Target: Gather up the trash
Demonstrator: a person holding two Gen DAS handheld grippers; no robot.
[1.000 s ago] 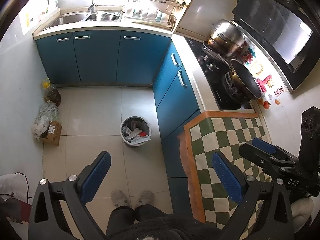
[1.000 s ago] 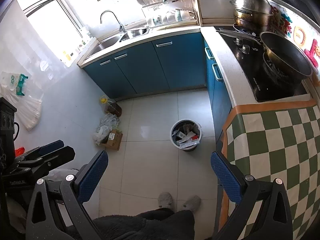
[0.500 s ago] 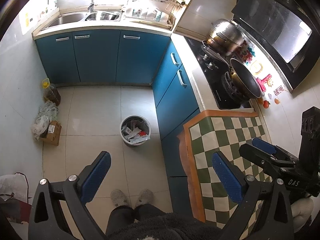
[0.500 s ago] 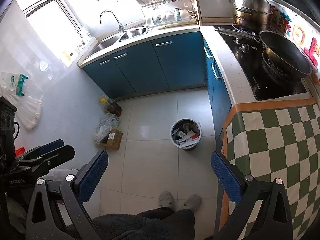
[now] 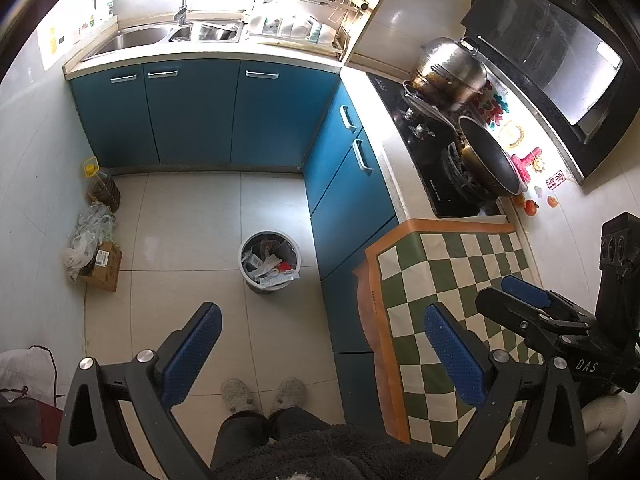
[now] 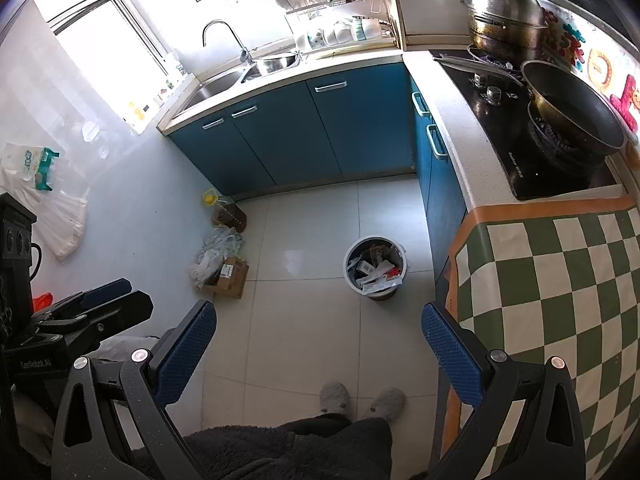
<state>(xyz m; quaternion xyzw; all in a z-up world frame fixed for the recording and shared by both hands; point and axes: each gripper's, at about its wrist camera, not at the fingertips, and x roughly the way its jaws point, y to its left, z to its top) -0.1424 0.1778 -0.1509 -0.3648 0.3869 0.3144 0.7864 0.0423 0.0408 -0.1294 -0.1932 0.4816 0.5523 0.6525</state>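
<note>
A round grey trash bin (image 5: 269, 260) stands on the tiled floor beside the blue cabinets, filled with paper wrappers and packets; the right wrist view shows the trash bin (image 6: 375, 266) too. My left gripper (image 5: 322, 320) hangs high above the floor, open, with nothing between its blue pads. My right gripper (image 6: 319, 318) is also open and empty, held over the floor at the edge of the checkered counter. Each gripper shows from the side in the other's view. A cardboard box with crumpled plastic bags (image 5: 100, 264) sits against the left wall.
Blue cabinets (image 5: 348, 184) line the back and right. A green-and-white checkered cloth (image 5: 448, 280) covers the near counter. A wok (image 5: 488, 164) and a steel pot (image 5: 448, 72) stand on the stove. An oil bottle (image 5: 102, 188) stands by the wall. The person's slippered feet (image 5: 264, 392) are below.
</note>
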